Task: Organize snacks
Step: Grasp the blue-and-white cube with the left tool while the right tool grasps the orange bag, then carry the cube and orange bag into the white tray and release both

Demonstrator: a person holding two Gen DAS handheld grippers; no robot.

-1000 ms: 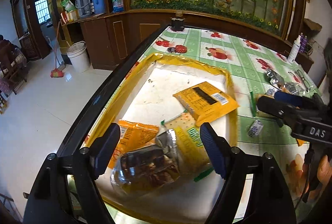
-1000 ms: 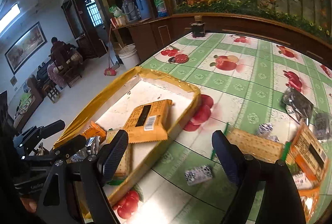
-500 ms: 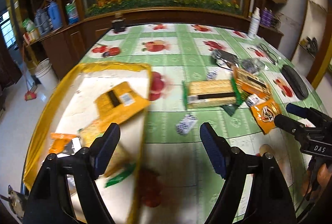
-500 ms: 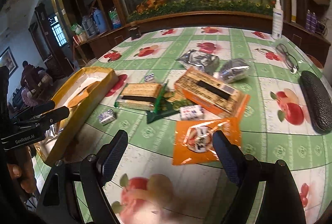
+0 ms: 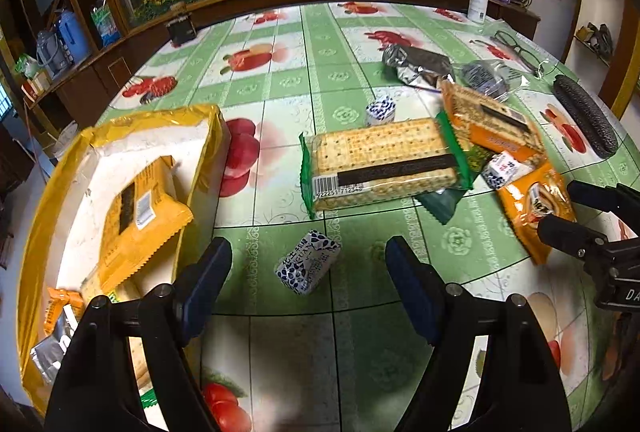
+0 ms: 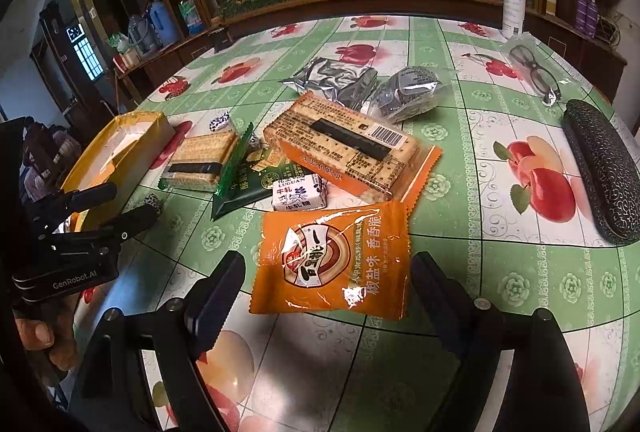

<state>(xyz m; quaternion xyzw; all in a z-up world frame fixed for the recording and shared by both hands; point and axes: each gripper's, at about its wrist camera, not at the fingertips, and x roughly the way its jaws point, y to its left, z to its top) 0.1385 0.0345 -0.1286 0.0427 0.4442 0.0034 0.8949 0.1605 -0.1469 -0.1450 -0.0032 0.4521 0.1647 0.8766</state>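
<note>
Snacks scattered on the fruit-print tablecloth (image 6: 440, 136); some in the yellow tray (image 5: 52, 168).
Left gripper (image 5: 308, 286) apart over a blue-white candy (image 5: 307, 266); right gripper (image 6: 328, 296) opening, empty, over the orange packet (image 6: 332, 260). Right view alone reads "LUGUAN" on the wrapped candy (image 6: 298, 193).

Yellow tray (image 5: 120, 128): near end at seven o'clock hidden behind left gripper (image 5: 308, 284).
Dark green packet (image 6: 256, 188): mostly covered by cracker packs.

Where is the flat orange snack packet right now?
In the right wrist view the orange snack packet lies flat on the table, framed between the right gripper's opening jaws, just nearer than the white candy.
</note>
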